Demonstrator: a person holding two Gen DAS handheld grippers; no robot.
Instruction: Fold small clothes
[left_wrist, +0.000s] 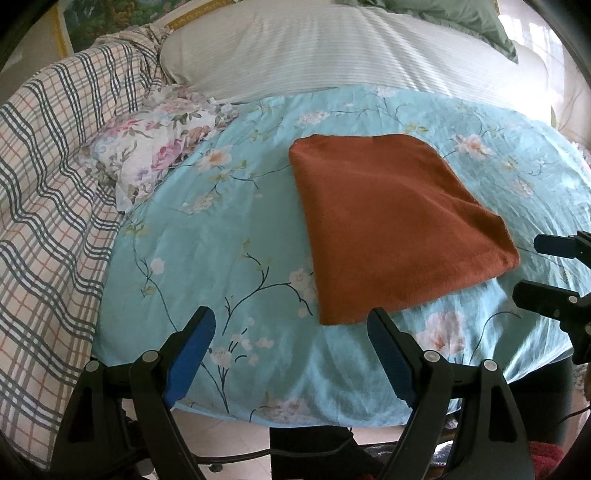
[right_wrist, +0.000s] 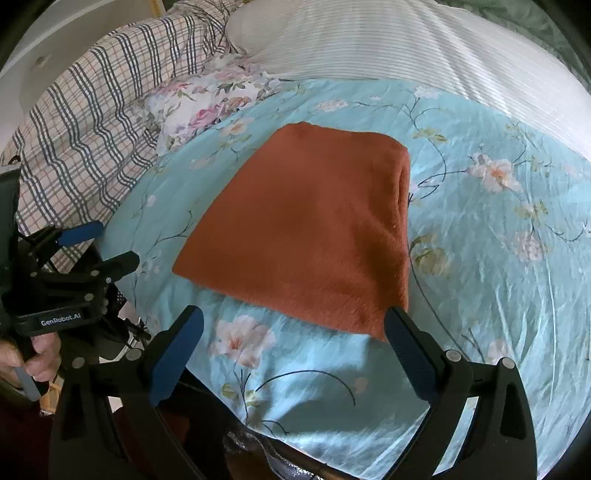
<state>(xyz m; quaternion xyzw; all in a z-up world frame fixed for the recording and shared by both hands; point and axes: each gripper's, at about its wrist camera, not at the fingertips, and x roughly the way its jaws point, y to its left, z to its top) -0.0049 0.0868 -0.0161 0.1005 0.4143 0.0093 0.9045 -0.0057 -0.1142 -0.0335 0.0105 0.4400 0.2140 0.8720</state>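
A rust-orange garment (left_wrist: 391, 221) lies folded into a flat rectangle on the light blue floral sheet (left_wrist: 229, 236). In the right wrist view the same garment (right_wrist: 310, 229) fills the middle, its thick folded edge on the right. My left gripper (left_wrist: 291, 321) hovers open just in front of the garment's near edge, with nothing between its blue pads. My right gripper (right_wrist: 295, 321) is also open and empty, its right fingertip beside the garment's near right corner. Each gripper shows in the other's view: the right one (left_wrist: 532, 266) at the right edge, the left one (right_wrist: 107, 243) at the left, held by a hand (right_wrist: 37, 354).
A floral pillow (left_wrist: 155, 147) and a plaid blanket (left_wrist: 48, 184) lie along the left side. A white striped pillow (left_wrist: 332, 48) sits behind the sheet. The bed's near edge (left_wrist: 295, 417) drops to a tiled floor below the grippers.
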